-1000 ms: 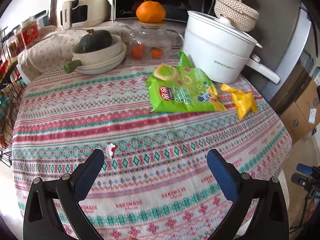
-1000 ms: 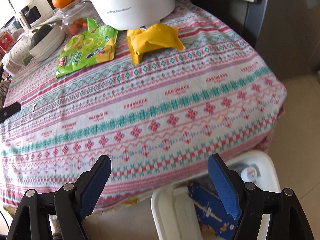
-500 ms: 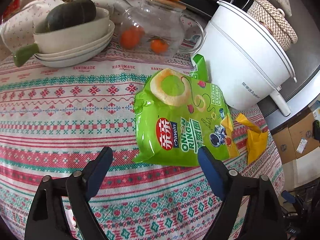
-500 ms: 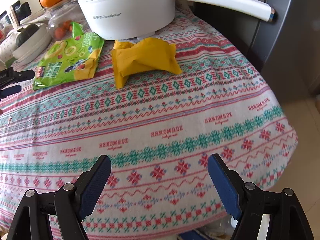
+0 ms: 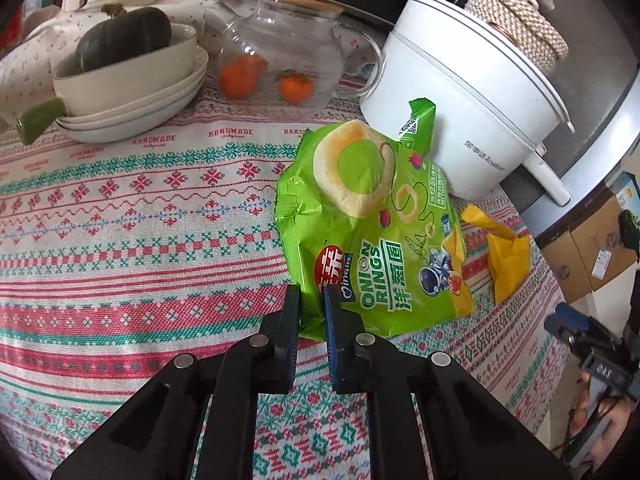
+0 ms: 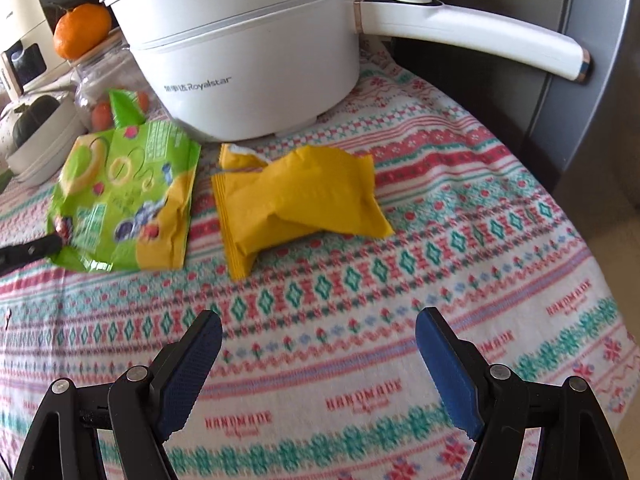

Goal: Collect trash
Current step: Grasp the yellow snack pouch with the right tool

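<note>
On the counter (image 6: 500,240), my left claw (image 5: 311,300) has just closed on the green onion-ring bag (image 5: 372,236); right claw (image 6: 318,334) gapes empty, yellow wrapper (image 6: 296,200) still uncollected.

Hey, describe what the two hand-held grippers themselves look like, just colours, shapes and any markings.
Both look alike. The left hand-held gripper and right hand-held gripper have black angular plastic frames with triangular cut-outs and round silver rivets at the pivots. Each finger carries a flat blue pad with a fine ribbed texture. No cables, lettering or sleeves show.

Both wrist views angled down, sharing green bag (image 5: 372,236).
</note>
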Tool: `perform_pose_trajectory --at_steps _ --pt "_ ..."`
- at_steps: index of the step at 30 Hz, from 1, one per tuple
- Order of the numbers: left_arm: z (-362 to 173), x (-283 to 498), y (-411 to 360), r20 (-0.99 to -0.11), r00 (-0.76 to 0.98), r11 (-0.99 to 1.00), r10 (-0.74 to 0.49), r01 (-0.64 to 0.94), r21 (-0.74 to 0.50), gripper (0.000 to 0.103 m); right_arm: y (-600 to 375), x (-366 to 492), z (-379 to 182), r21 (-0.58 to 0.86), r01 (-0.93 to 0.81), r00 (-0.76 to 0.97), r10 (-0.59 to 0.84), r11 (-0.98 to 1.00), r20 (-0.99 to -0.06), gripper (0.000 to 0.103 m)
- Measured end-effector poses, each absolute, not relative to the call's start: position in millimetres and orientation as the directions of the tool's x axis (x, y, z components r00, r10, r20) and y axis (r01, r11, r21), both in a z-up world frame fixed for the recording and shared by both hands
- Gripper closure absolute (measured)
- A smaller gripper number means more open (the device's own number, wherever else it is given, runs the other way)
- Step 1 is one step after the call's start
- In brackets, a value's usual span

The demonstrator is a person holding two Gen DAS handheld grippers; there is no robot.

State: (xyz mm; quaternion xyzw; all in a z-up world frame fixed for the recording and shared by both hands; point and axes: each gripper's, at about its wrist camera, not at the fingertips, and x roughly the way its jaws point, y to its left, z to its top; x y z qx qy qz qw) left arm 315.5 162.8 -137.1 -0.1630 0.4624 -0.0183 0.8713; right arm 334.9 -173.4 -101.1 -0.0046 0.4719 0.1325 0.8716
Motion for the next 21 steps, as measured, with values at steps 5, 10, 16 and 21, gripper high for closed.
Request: perform_pose_trajectory --at_steps 5,10,16,21 --pt "-124.1 289.1 168.3 -0.799 0.570 0.955 -0.191 -0.081 -0.286 0.092 -153.6 355.8 -103.2 0.097 -0.238 0.558 0.218 0.966 -0.801 0.020" --pt "-128.0 270.1 173.6 -0.808 0.553 0.952 -0.206 -0.077 -0.296 0.092 -138.1 384.9 -112.1 0.098 -0.197 0.583 0.197 0.976 -0.788 0.020" --pt "-134.3 259.9 180.0 -0.823 0.535 0.956 -0.191 -0.089 -0.279 0.092 -129.9 395.5 -126.2 0.097 -0.179 0.575 0.184 0.979 -0.797 0.028" --pt "-132.1 252.1 177.9 -0.835 0.525 0.961 -0.162 -0.108 -0.254 0.093 -115.2 392.8 -131.2 0.070 -0.261 0.502 0.197 0.963 -0.842 0.067"
